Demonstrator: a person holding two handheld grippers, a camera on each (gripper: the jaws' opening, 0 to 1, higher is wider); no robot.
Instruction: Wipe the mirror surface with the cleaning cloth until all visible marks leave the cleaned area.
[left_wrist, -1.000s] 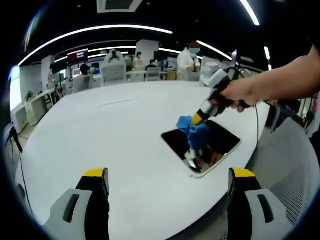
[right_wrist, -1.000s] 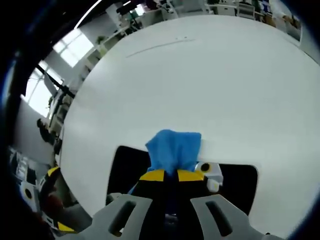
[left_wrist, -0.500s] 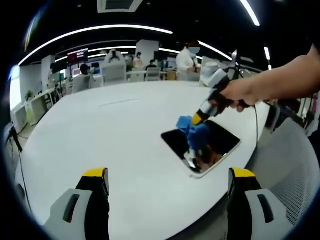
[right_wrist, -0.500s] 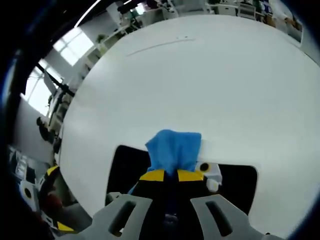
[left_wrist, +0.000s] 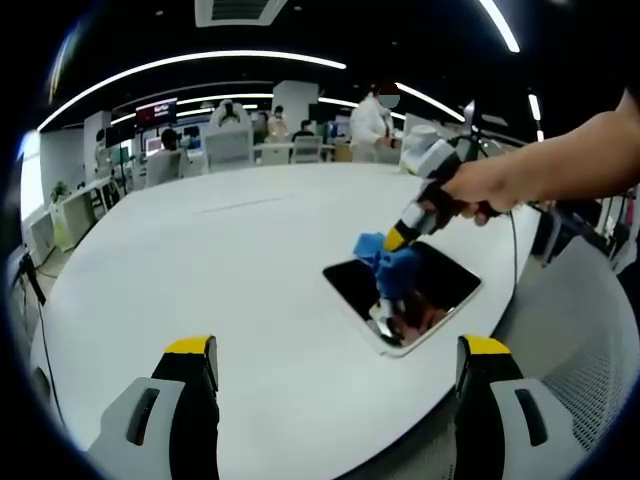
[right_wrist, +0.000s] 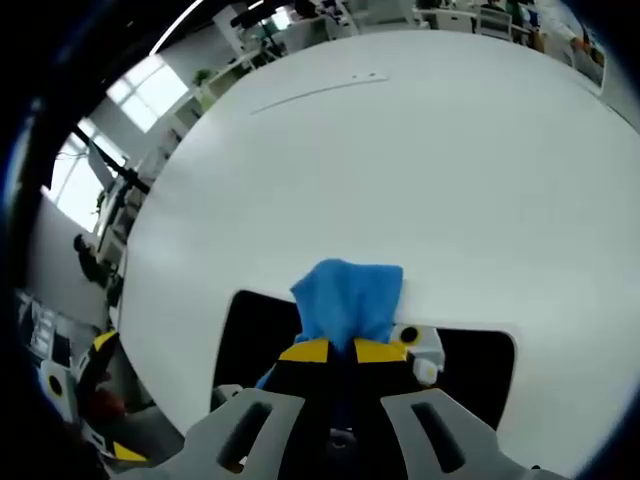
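Note:
A dark rectangular mirror (left_wrist: 410, 290) with a white rim lies flat on the white table (left_wrist: 220, 270), near its right edge. My right gripper (left_wrist: 392, 240), held by a hand, is shut on a blue cleaning cloth (left_wrist: 385, 268) and presses it onto the mirror's far left part. In the right gripper view the cloth (right_wrist: 346, 300) bulges out past the closed yellow-tipped jaws of the right gripper (right_wrist: 341, 350), with the mirror (right_wrist: 255, 335) dark on both sides. My left gripper (left_wrist: 335, 350) hovers open over the table's near edge, well short of the mirror, holding nothing.
The round table's far half (right_wrist: 400, 150) is bare white. A white mesh chair (left_wrist: 590, 340) stands past the table edge to the right. Desks, monitors and several people (left_wrist: 375, 115) sit far behind. Another gripper part (right_wrist: 95, 385) shows at lower left.

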